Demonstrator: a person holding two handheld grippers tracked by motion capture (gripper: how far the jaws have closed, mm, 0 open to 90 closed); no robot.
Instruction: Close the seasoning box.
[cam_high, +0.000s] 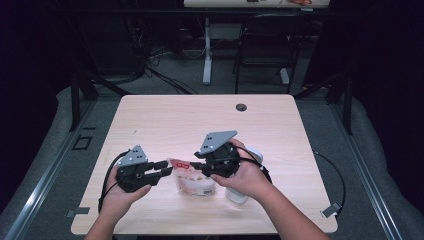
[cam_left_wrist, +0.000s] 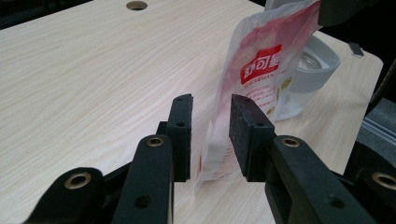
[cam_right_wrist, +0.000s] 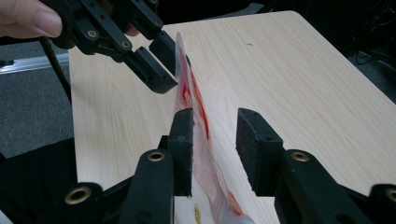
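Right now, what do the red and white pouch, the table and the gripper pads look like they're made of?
Pouch: thin glossy plastic film, it seems; translucent edges, soft creases, printed red label. Table: pale wood-grain top, probably laminate rather than solid wood, with an even matte sheen. Left gripper pads: black, matte and grainy, likely rubber or foam; the surrounding arms look like hard black plastic or metal.

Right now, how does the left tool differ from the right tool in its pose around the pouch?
The left tool takes the pouch from the person's left end, the right tool from the opposite end. The pouch runs free inside the left tool's gap, but seems to hug one pad of the right tool. Both tools are open, with the pouch between their jaws.
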